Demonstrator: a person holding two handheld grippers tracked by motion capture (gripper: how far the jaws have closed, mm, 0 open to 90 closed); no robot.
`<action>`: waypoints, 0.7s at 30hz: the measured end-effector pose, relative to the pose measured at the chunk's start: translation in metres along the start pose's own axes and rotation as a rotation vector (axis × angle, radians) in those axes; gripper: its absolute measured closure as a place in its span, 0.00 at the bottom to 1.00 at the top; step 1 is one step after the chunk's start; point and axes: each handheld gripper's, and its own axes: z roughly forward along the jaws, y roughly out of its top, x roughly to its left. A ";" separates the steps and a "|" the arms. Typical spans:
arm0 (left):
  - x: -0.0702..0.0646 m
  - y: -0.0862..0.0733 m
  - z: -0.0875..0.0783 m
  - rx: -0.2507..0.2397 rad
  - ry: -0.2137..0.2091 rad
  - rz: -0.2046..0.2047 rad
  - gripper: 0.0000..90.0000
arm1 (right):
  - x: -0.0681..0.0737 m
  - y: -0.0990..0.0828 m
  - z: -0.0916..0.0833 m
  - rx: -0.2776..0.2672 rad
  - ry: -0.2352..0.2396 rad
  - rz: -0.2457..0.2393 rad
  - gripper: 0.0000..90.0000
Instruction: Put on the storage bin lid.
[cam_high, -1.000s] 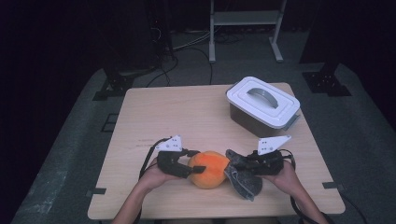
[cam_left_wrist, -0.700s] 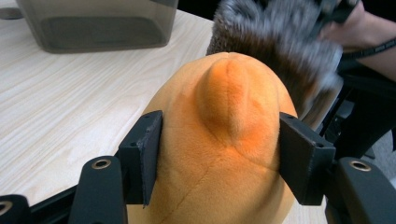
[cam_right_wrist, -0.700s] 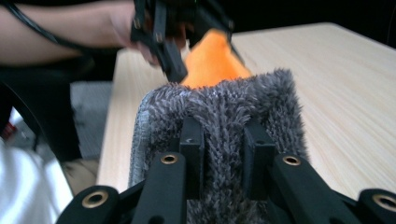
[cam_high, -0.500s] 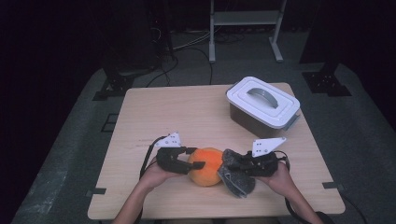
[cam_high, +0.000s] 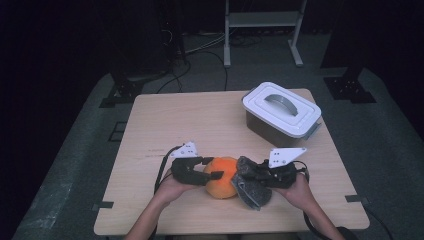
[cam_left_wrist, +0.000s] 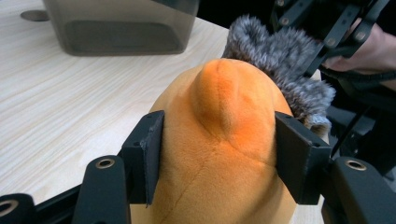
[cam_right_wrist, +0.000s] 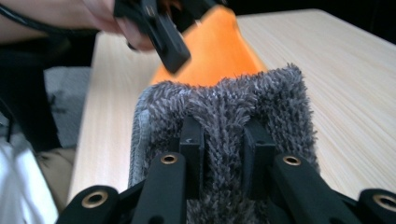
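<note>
An orange plush toy (cam_high: 223, 185) lies near the table's front edge. My left gripper (cam_high: 215, 168) comes at it from the left and is shut on it. In the left gripper view, both pads of the left gripper (cam_left_wrist: 219, 154) press into the sides of the plush (cam_left_wrist: 224, 116), and its jaws have just been closing a little further on it. My right gripper (cam_high: 246, 175) is shut on a grey fuzzy cloth (cam_high: 252, 192), which lies against the plush's right side. The right gripper view shows the right gripper (cam_right_wrist: 222, 140) pinching a ridge of the cloth (cam_right_wrist: 219, 98).
A dark plastic box with a white handled lid (cam_high: 282, 112) stands at the back right of the wooden table (cam_high: 190, 125). The same box (cam_left_wrist: 116, 28) appears beyond the plush in the left gripper view. Dark floor, cables and stands surround the table.
The right gripper and its cloth have edged slightly left, closer against the plush. The left hand and the plush stay where they were.
</note>
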 end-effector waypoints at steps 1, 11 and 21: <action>0.000 0.000 0.000 -0.001 0.000 0.000 0.43 | -0.001 -0.001 -0.001 0.001 0.000 0.008 0.81; -0.016 0.004 0.009 0.033 -0.031 0.106 0.43 | 0.004 0.010 -0.007 -0.089 0.020 -0.011 0.81; -0.017 0.002 0.012 0.028 -0.056 0.117 0.43 | 0.000 0.007 -0.012 -0.091 0.008 0.002 0.81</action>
